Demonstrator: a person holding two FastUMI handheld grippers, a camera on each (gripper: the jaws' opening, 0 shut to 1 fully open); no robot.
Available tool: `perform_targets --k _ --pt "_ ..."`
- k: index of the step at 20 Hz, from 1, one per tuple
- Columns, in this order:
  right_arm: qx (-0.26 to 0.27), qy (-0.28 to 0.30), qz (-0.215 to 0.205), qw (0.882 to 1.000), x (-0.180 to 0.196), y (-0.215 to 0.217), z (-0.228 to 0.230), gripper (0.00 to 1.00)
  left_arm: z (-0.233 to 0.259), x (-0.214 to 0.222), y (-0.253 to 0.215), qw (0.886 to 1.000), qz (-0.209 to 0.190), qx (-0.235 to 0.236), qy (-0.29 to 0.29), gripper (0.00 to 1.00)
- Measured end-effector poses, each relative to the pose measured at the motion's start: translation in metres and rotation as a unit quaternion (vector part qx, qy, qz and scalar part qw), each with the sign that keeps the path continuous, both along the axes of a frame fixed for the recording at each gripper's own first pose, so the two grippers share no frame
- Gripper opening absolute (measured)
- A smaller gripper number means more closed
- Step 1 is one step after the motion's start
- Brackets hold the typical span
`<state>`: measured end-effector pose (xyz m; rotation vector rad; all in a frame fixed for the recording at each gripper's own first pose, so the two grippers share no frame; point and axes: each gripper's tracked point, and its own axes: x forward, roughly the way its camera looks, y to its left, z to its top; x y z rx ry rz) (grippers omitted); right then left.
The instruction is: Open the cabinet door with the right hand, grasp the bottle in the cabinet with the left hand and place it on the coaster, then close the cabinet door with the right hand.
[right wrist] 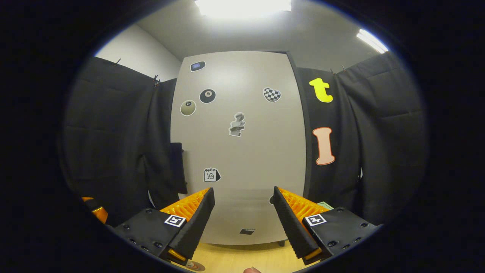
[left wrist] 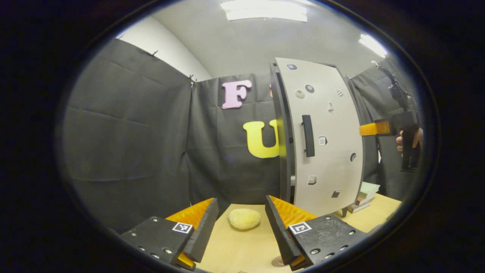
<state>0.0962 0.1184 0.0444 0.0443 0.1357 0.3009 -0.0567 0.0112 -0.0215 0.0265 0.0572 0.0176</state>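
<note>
The cabinet's white door (left wrist: 326,136), dotted with stickers, has a black vertical handle (left wrist: 308,135) near its left edge. In the left gripper view the door lies against or very near the dark cabinet frame, and no bottle shows. My left gripper (left wrist: 241,201) is open and empty above the table, left of the cabinet. A sliver of a round coaster (left wrist: 279,261) peeks out by its right finger. My right gripper (right wrist: 243,191) is open and faces the door (right wrist: 242,151) squarely, with the handle (right wrist: 178,167) off to its left. From the left gripper view, the right gripper (left wrist: 373,129) sits beside the door's right edge, held by a hand (left wrist: 407,141).
A pale yellow rounded lump (left wrist: 244,218) lies on the wooden table (left wrist: 235,250) just ahead of my left gripper. A small stack of books (left wrist: 364,195) rests to the right of the cabinet. Black cloth walls close in the booth behind and to both sides.
</note>
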Motion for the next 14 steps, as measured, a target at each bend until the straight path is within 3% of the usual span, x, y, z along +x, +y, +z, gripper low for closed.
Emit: perform_targets --k 9,14 --pt "-0.026 -0.001 -0.013 1.0 -0.063 -0.109 -0.019 0.98 0.053 -0.018 -0.074 0.999 -0.014 0.015 -0.038 0.74" --pt "-0.034 0.006 -0.025 0.999 -0.096 -0.148 -0.031 0.98 0.069 -0.035 -0.102 0.998 -0.031 0.021 -0.046 0.74"
